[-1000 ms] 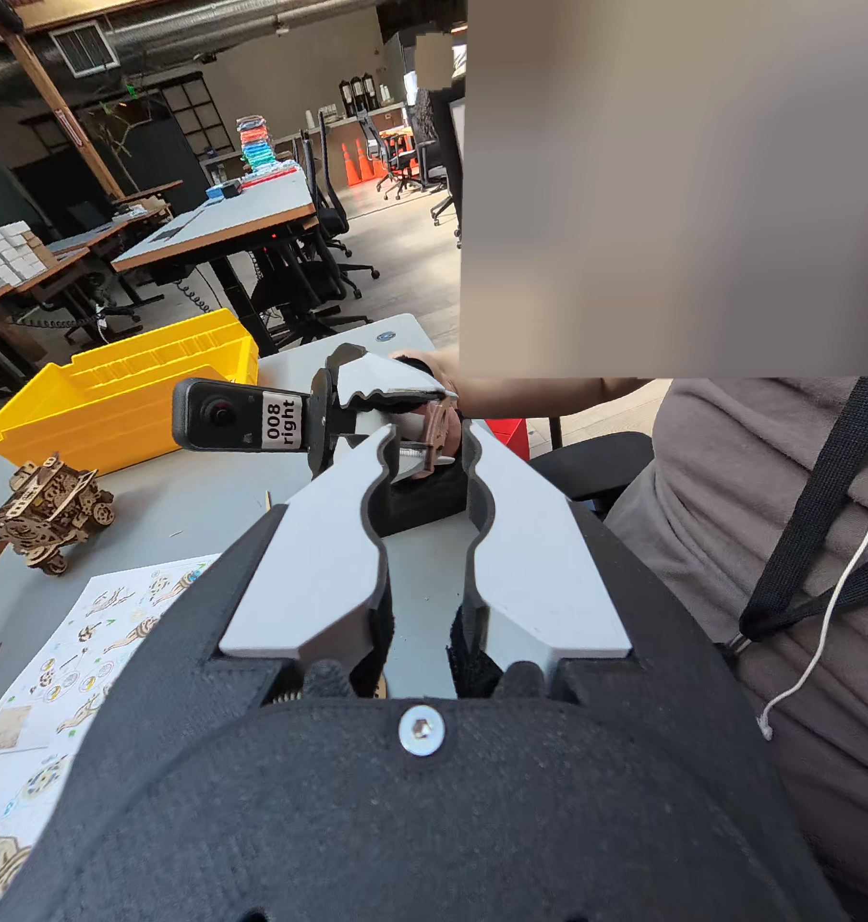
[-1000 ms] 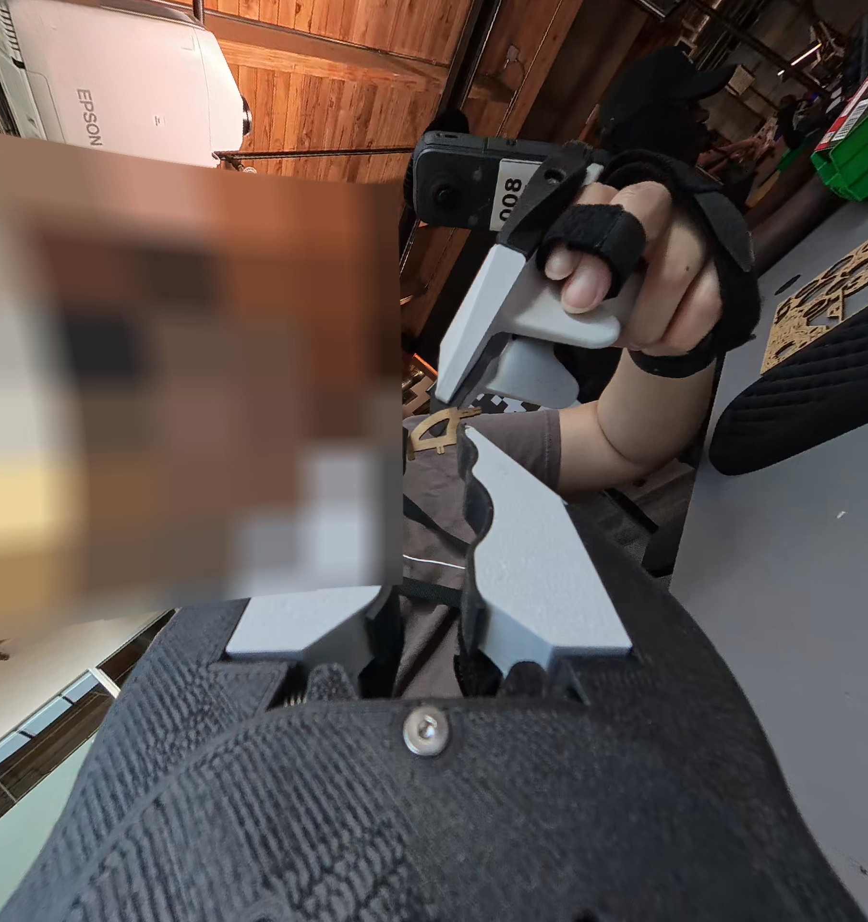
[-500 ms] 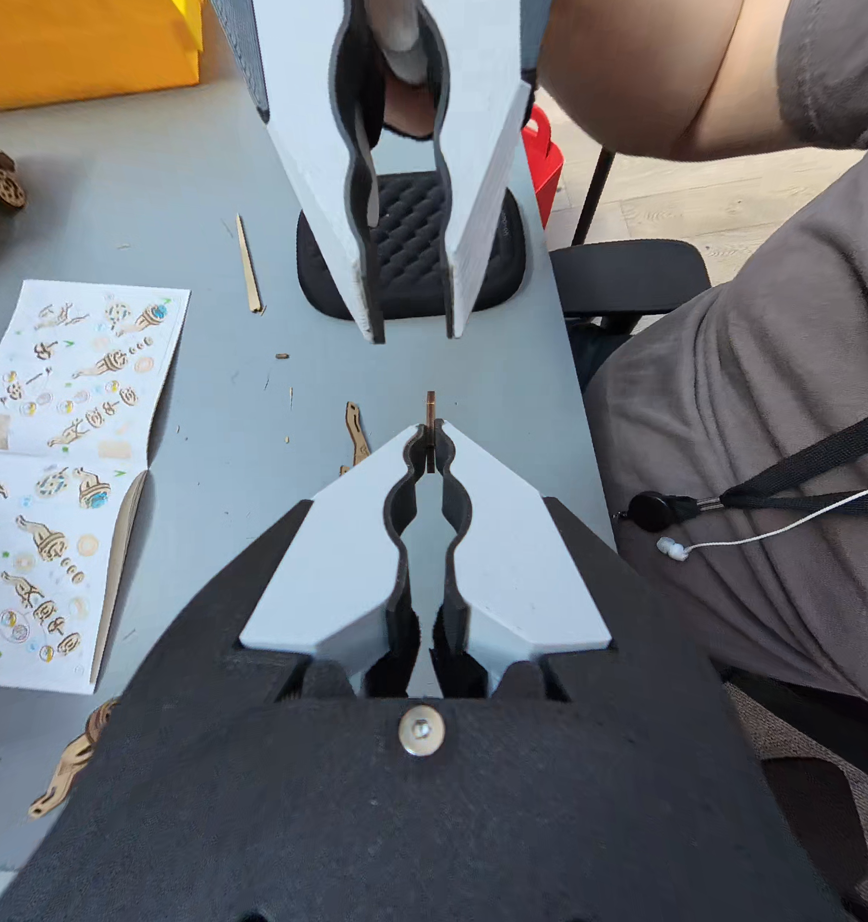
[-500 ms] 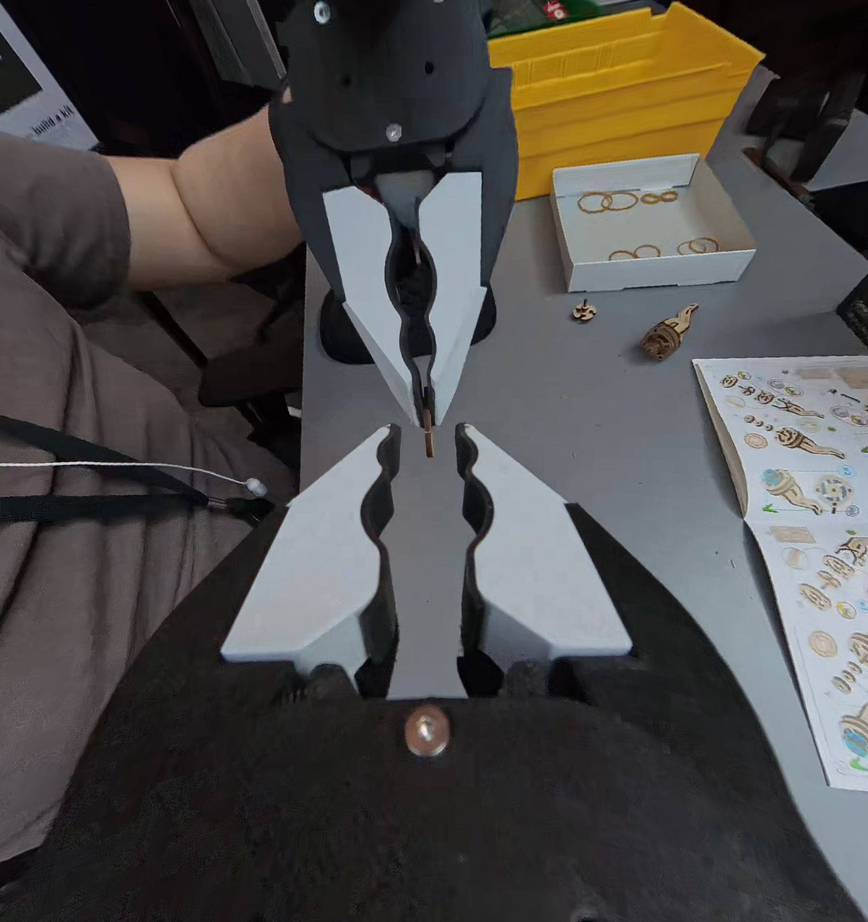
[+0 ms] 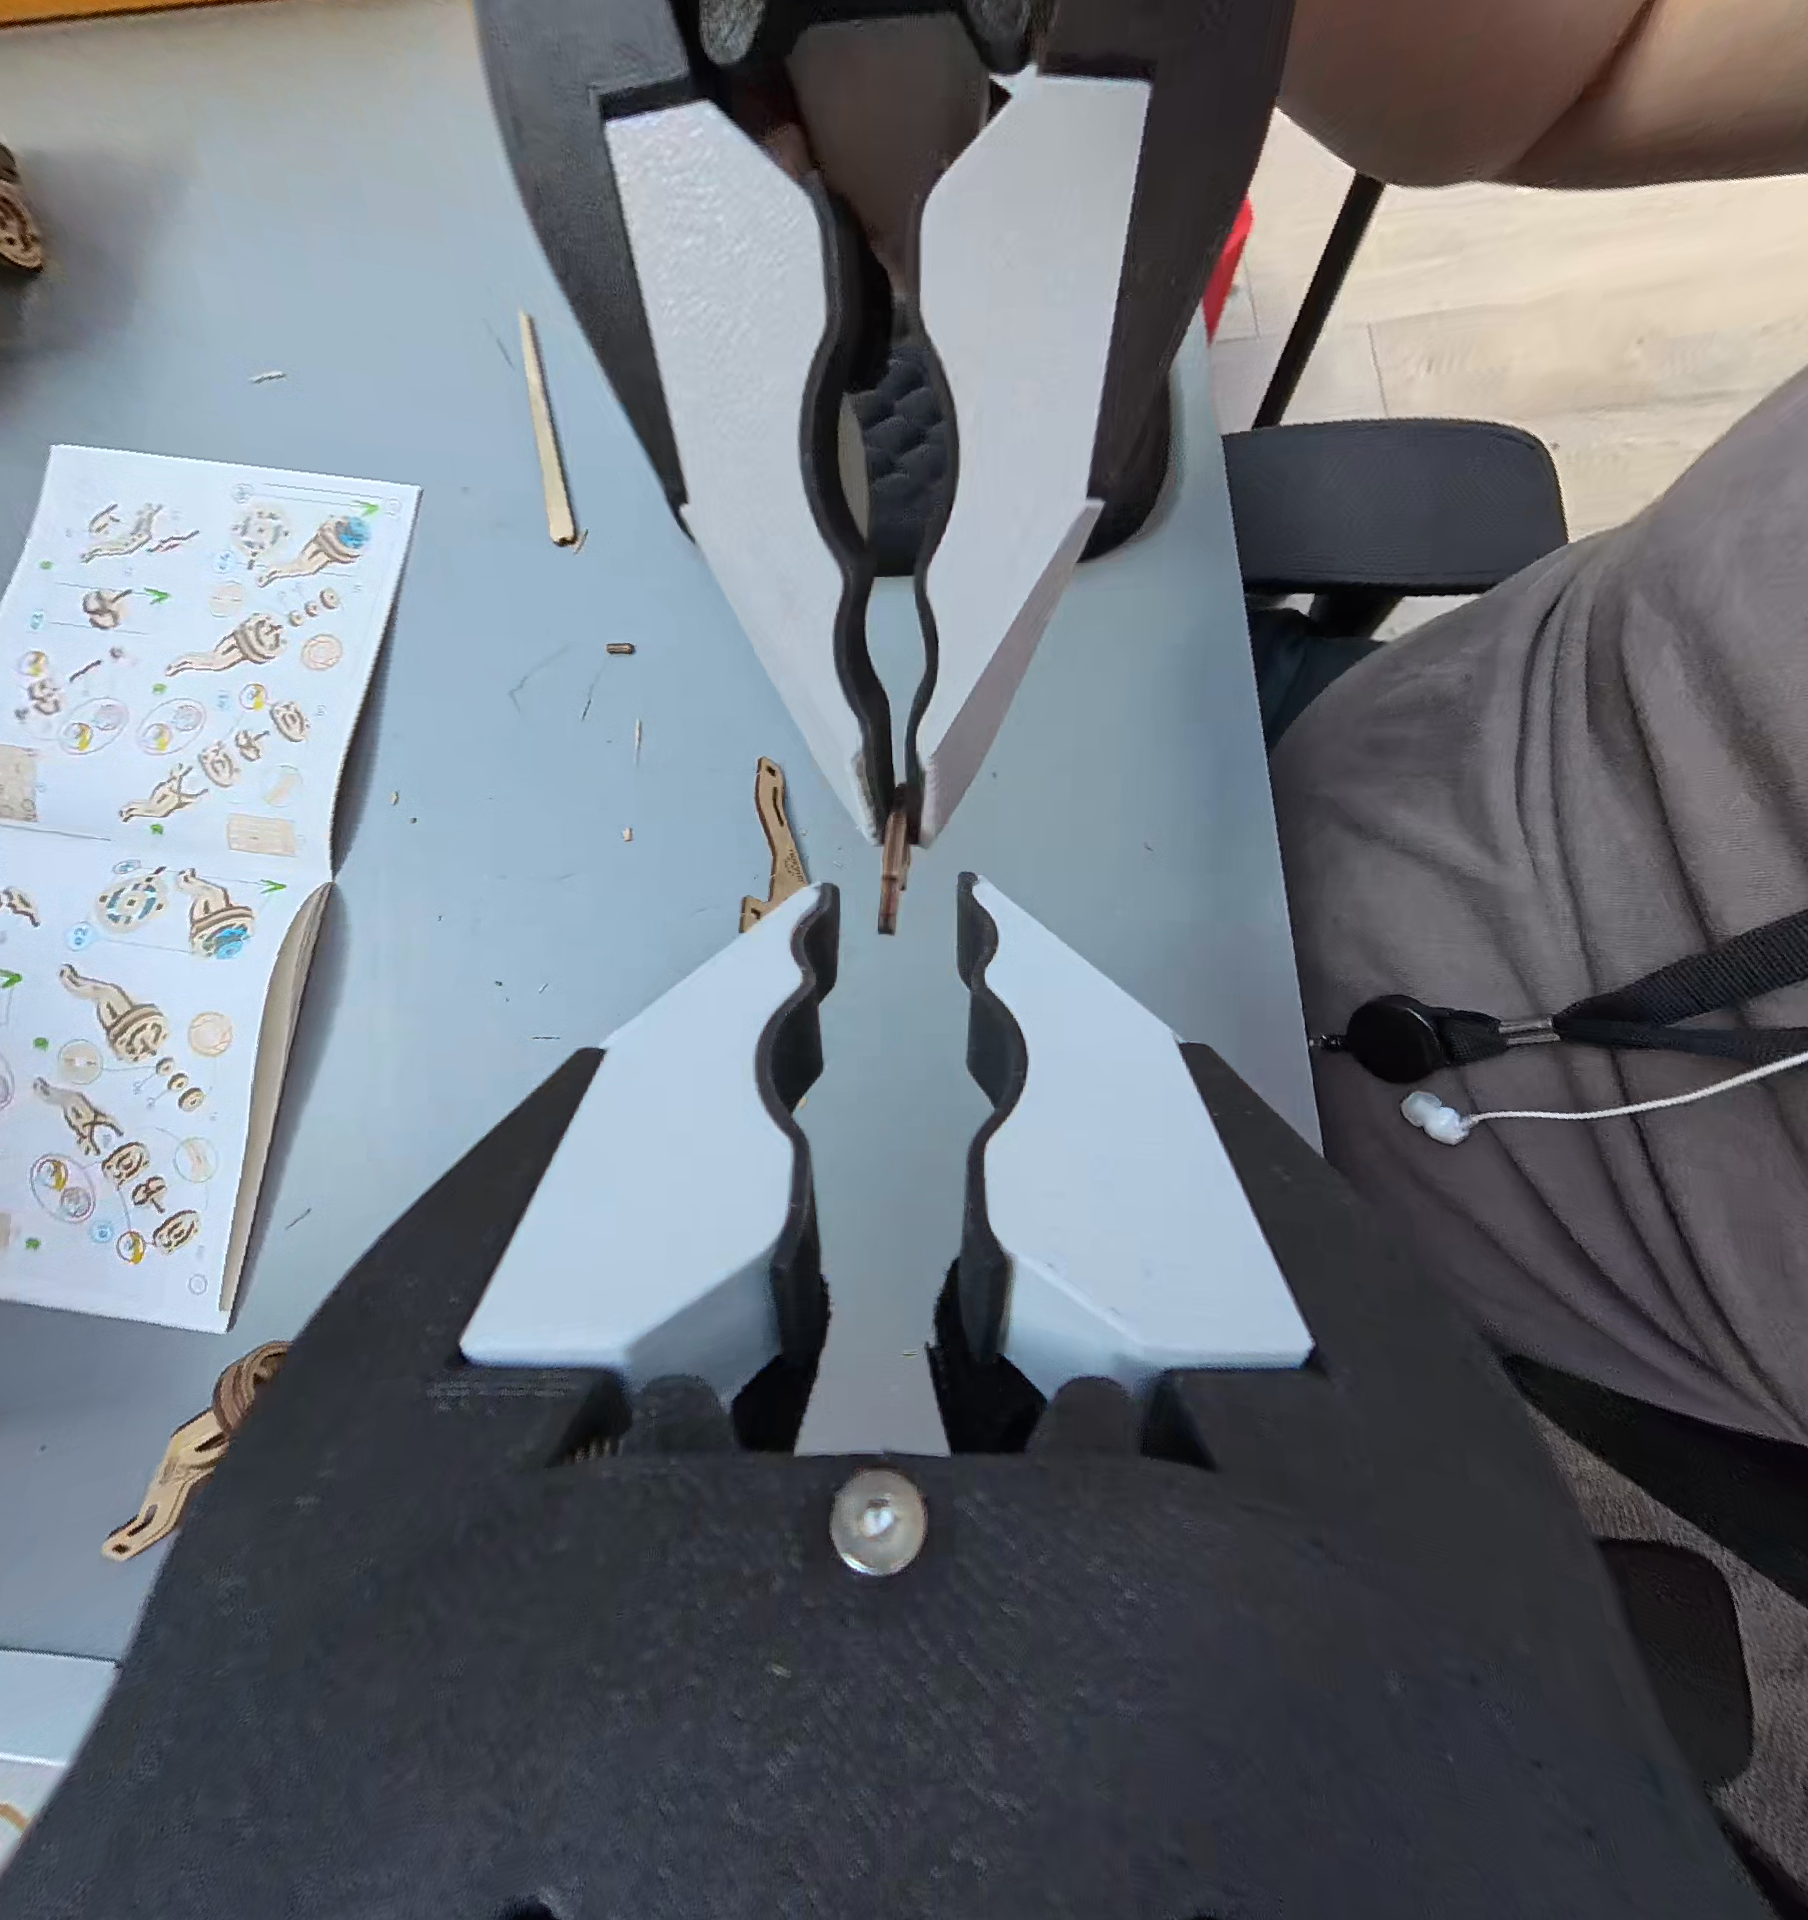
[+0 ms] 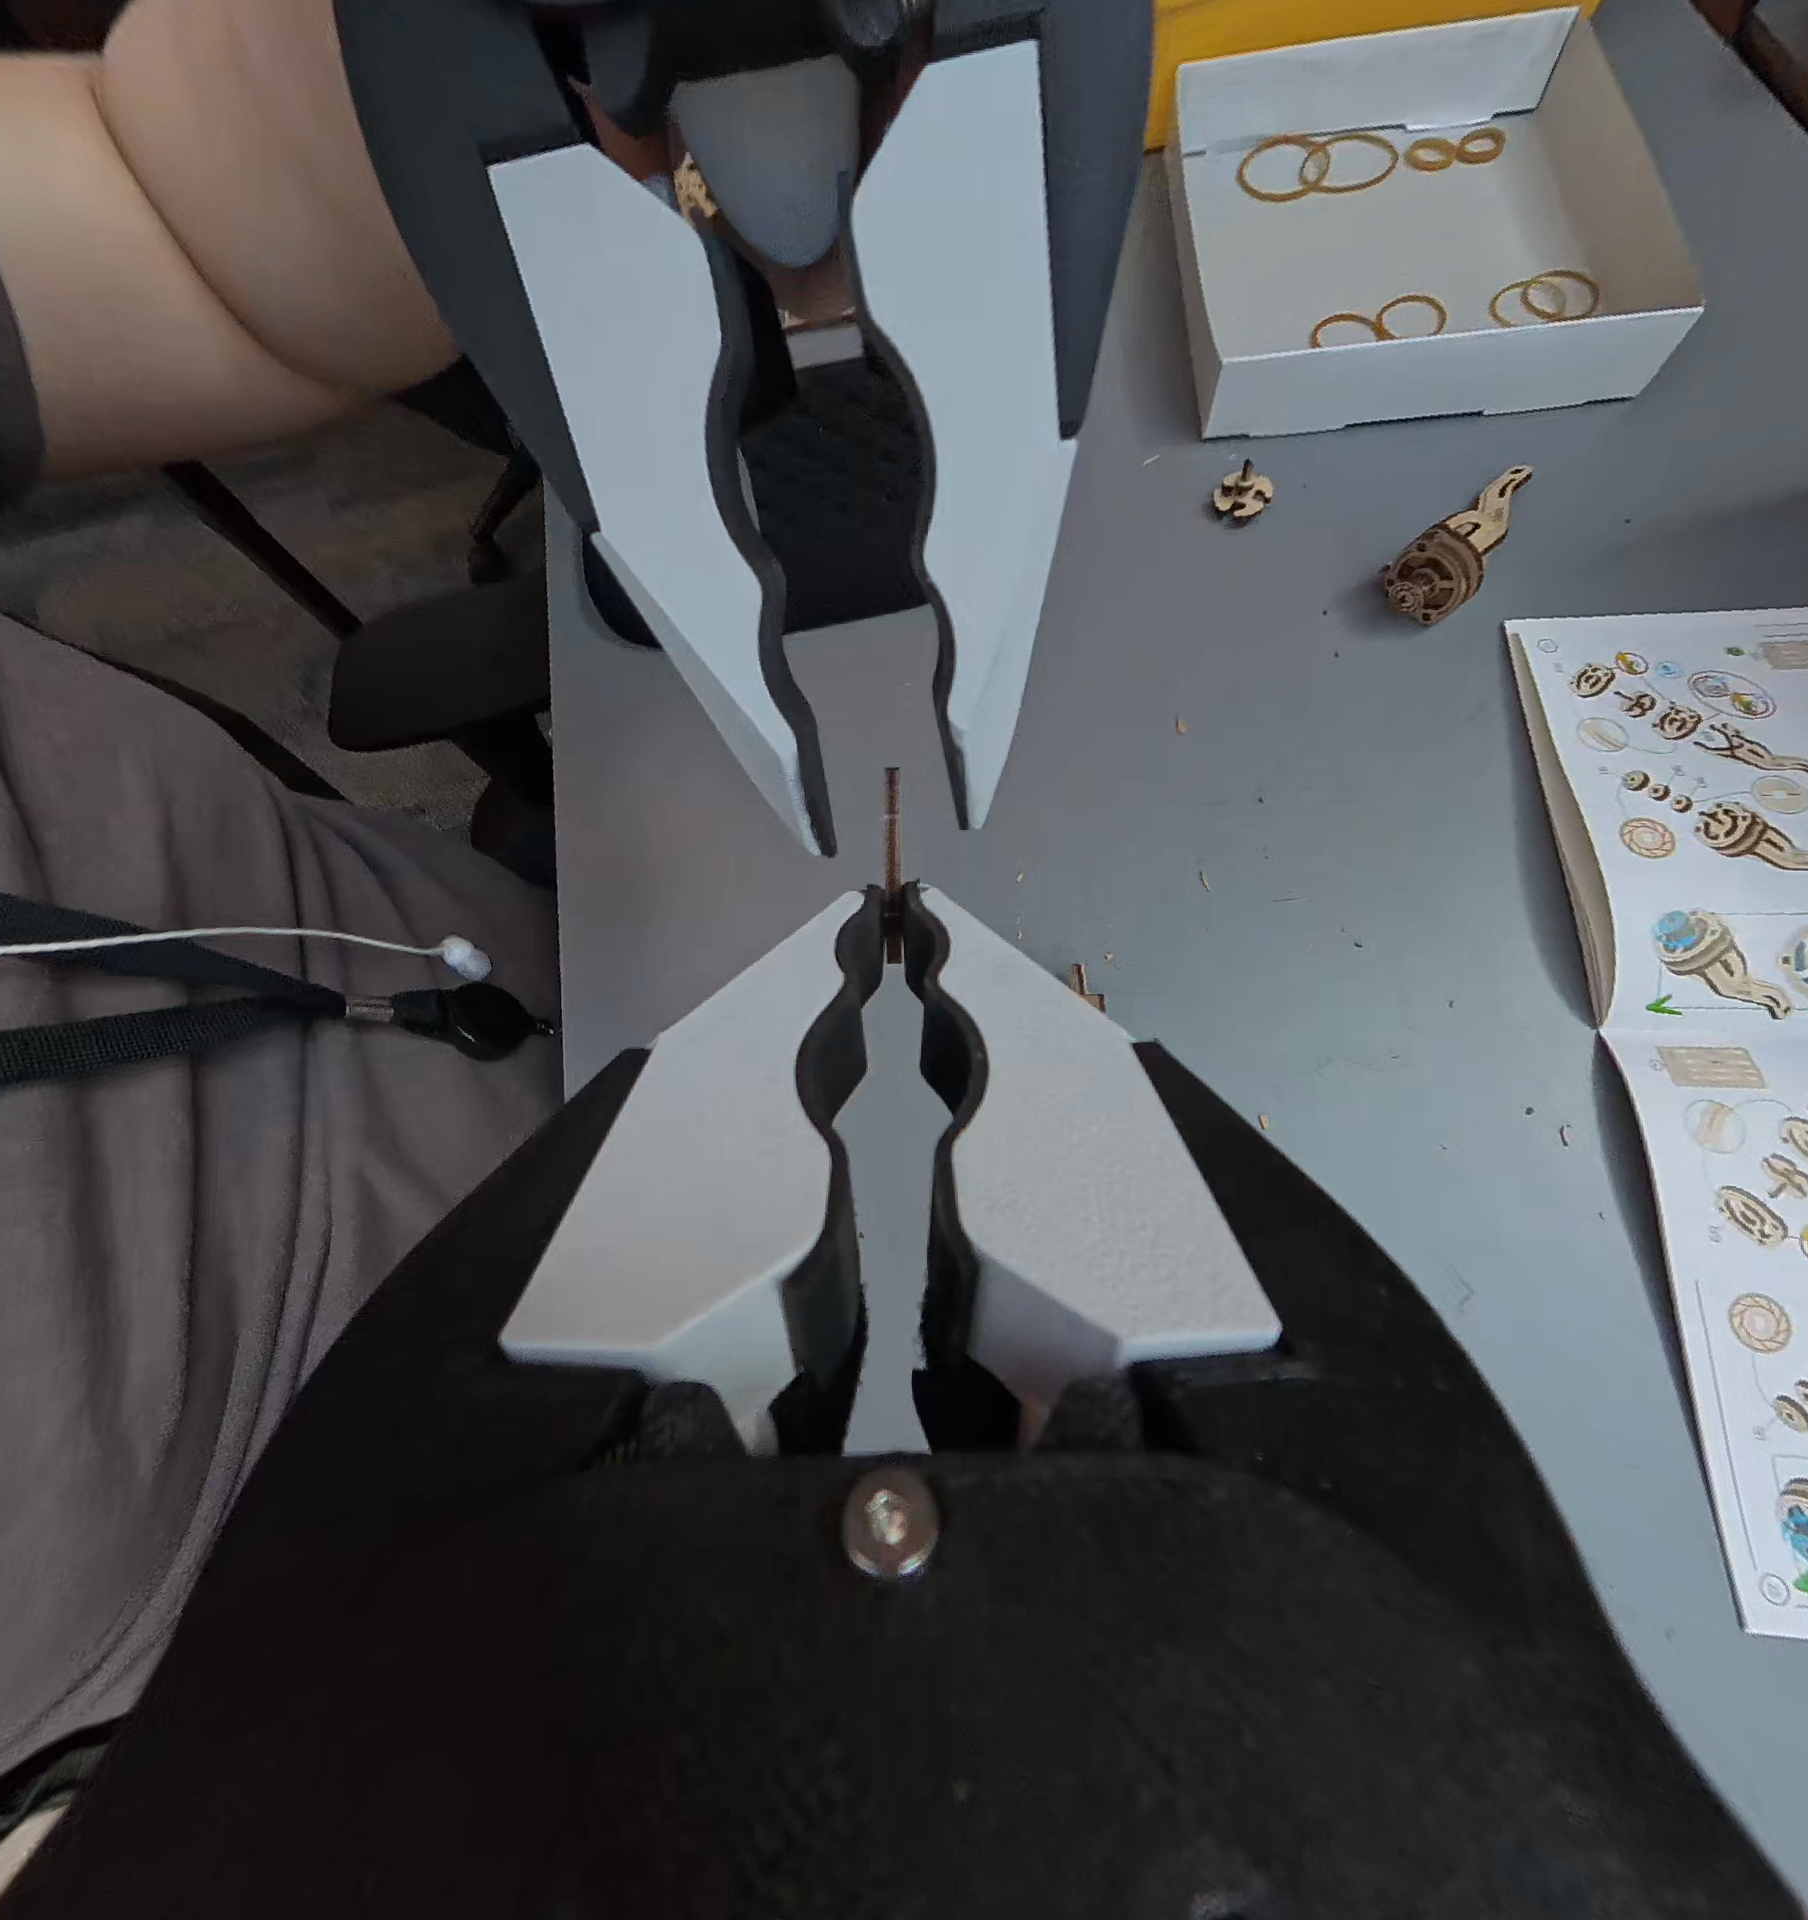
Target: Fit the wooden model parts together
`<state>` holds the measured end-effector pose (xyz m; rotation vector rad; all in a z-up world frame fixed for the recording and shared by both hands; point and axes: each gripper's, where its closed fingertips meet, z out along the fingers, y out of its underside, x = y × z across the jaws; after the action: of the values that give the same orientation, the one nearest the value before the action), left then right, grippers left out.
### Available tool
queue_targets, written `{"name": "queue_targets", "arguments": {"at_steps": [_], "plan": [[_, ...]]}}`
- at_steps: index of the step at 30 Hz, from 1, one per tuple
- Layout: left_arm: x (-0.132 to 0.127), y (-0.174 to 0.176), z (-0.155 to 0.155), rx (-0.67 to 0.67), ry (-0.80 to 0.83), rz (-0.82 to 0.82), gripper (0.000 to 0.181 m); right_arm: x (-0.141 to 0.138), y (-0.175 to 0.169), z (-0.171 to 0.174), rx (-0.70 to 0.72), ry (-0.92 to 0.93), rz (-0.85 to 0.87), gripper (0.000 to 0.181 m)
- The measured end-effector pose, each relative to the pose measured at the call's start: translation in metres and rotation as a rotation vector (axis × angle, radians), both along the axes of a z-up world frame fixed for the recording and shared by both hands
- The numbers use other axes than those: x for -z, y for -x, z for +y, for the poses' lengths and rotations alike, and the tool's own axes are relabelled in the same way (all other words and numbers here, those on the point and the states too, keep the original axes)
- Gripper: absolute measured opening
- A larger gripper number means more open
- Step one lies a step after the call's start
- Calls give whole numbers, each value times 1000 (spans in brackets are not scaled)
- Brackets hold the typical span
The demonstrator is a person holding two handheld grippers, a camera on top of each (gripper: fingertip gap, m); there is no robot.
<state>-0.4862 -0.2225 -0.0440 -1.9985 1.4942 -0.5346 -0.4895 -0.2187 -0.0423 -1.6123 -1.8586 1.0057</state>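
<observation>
Right gripper (image 6: pixel 887 902) jaws pinched tight on a thin wooden piece (image 6: pixel 891 831), edge-on, held above the grey surface (image 6: pixel 1295 831). Its long axis runs straight ahead into the gap of the left gripper (image 5: pixel 895 888), whose jaws stand apart, holding nothing. The strip's free end sits between those tips, touching neither. Closing squarely on its flat faces looks like the call; a curved wooden part (image 5: pixel 775 842) lies flat just beside.
</observation>
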Motion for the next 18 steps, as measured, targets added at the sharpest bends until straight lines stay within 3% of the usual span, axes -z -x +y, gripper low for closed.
{"name": "queue_targets", "arguments": {"at_steps": [2, 5, 8, 12, 18], "plan": [[-4, 7, 5, -72, -5, -119, 23, -11, 1, 5, 52, 107, 128, 1], [-15, -2, 4, -173, 38, -430, 18, -27, -1, 2, 60, 346, 320, 1], [-27, -9, 0, -209, 10, -648, 10, -29, -3, -5, 29, 494, 400, 1], [-36, -10, -3, -202, -44, -752, 7, -25, -3, -8, 18, 532, 431, 1], [-24, -14, -5, -177, 21, -694, 1, -18, -7, -12, -22, 470, 407, 10]]}}
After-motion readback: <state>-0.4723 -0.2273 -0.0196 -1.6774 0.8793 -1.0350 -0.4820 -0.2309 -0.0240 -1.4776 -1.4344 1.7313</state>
